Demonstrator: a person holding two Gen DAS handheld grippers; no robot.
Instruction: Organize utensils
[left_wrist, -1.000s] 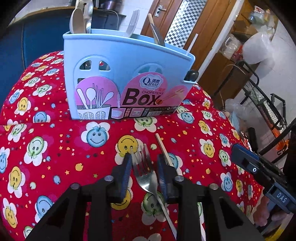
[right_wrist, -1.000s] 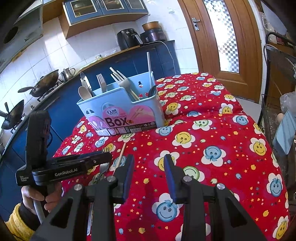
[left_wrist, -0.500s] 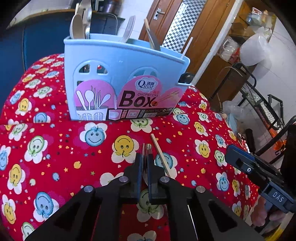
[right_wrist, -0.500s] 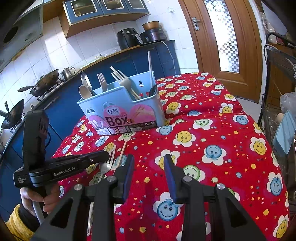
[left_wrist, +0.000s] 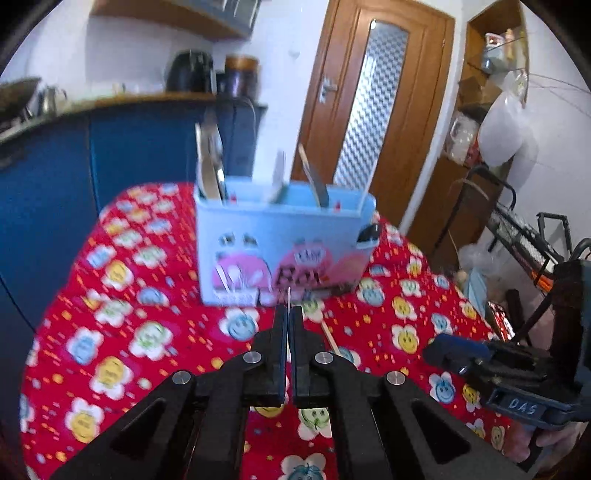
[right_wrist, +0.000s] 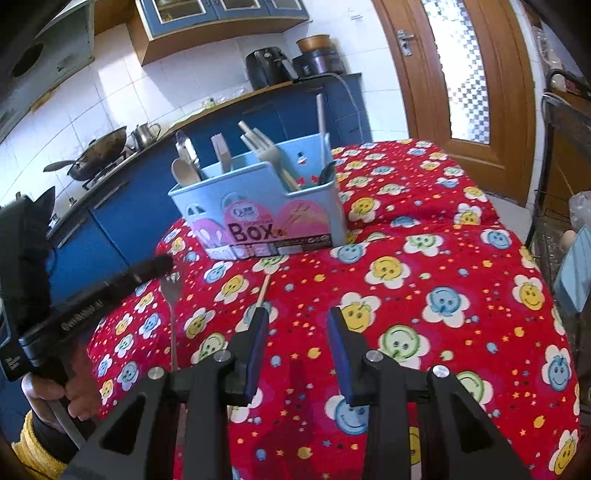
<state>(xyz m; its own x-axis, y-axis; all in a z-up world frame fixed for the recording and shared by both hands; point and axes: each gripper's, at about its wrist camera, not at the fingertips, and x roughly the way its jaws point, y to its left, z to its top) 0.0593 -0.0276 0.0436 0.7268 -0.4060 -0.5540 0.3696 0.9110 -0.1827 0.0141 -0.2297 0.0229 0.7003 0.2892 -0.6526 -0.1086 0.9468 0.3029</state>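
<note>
My left gripper (left_wrist: 288, 317) is shut on a metal fork (left_wrist: 289, 295), seen edge-on between the pads and lifted above the table. In the right wrist view the fork (right_wrist: 171, 291) hangs from the left gripper (right_wrist: 162, 263), tines up. The light blue utensil box (left_wrist: 280, 240) stands on the red smiley tablecloth (left_wrist: 129, 332) ahead, holding spoons, forks and chopsticks; it also shows in the right wrist view (right_wrist: 258, 221). A single wooden chopstick (right_wrist: 263, 291) lies on the cloth in front of the box. My right gripper (right_wrist: 295, 325) is open and empty above the cloth.
A blue kitchen counter (right_wrist: 258, 122) with appliances stands behind the table. A wooden door (left_wrist: 362, 110) is at the back right. A black metal rack (left_wrist: 517, 229) stands to the right of the table.
My left gripper has closed on the fork and lifted it off the cloth, tilting upward. The right gripper has stayed still and open.
</note>
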